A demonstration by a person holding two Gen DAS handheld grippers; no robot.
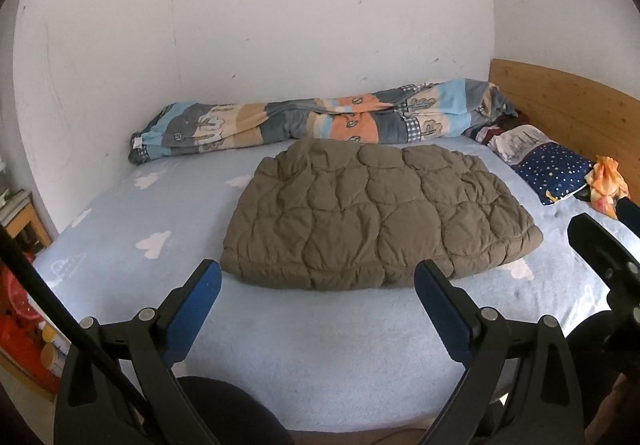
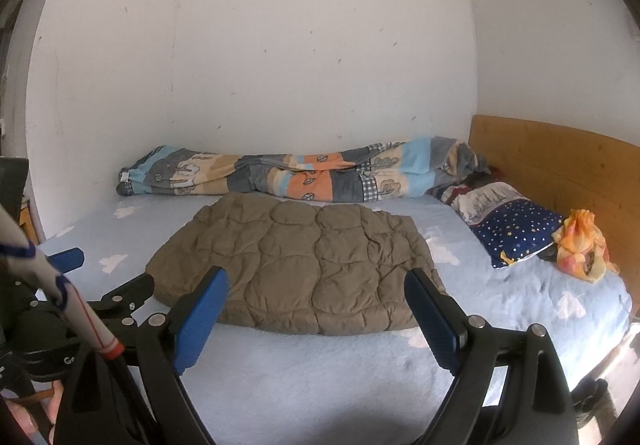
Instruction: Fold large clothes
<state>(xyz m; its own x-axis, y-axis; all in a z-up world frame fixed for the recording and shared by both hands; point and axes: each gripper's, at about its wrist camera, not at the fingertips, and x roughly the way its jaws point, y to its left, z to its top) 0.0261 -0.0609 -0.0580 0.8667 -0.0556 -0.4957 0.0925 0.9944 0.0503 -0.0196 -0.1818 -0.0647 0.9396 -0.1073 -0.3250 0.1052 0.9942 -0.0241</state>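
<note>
Looking forward along my left gripper (image 1: 318, 285), I see its blue-padded fingers (image 1: 192, 315) spread wide with nothing between them, held above the near part of the light blue cloud-print sheet (image 1: 320, 357); the olive-brown quilted jacket (image 1: 376, 213) lies folded into a flat bundle just beyond the fingertips, resting on the sheet and touching neither gripper; my right gripper (image 2: 316, 287) is likewise spread wide and empty, with the same jacket (image 2: 304, 265) directly ahead of it and its near hem showing between the two pads; from the left wrist view, a black part of the right gripper (image 1: 600, 245) shows at the right edge, and from the right wrist view the left gripper's blue finger (image 2: 66, 259) sits off to my left, beside a white striped cable (image 2: 60, 293); beyond the jacket, a rolled patchwork duvet (image 1: 320, 121) runs along the white wall (image 1: 260, 25); ahead and to the right lies a navy star-print pillow (image 2: 516, 233), an orange plastic bag (image 2: 580, 245) just beside it, and the wooden headboard (image 2: 560, 161) behind both.
</note>
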